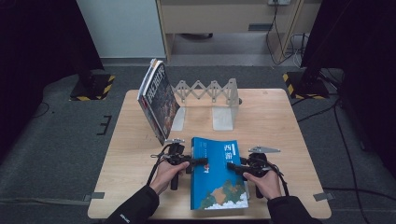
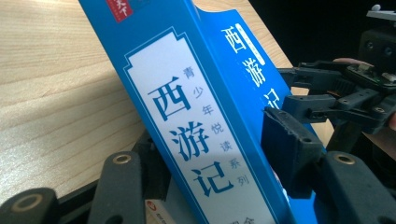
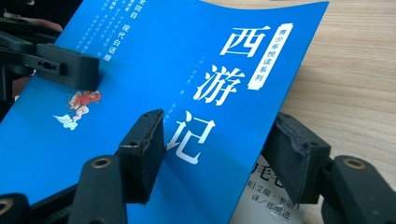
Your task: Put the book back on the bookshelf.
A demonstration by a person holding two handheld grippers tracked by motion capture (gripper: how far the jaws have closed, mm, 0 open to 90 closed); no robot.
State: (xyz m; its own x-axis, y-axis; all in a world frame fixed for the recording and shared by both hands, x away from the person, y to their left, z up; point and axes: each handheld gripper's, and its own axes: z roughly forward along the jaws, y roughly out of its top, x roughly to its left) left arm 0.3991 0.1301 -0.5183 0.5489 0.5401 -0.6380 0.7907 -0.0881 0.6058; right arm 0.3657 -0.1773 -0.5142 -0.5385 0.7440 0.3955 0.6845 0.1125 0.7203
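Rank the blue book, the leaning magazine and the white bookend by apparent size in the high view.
1. blue book, though it lies nearest the camera.
2. leaning magazine, seen edge-on, so unsure.
3. white bookend.

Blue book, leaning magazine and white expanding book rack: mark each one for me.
Blue book (image 1: 219, 177), high view, front cover.
Leaning magazine (image 1: 161, 100), high view, cover.
White expanding book rack (image 1: 208, 89), high view, lattice.

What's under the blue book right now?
Under the blue book the wooden table shows around it. In both gripper views a lower jaw reaches beneath its edge. The rest underneath is covered.
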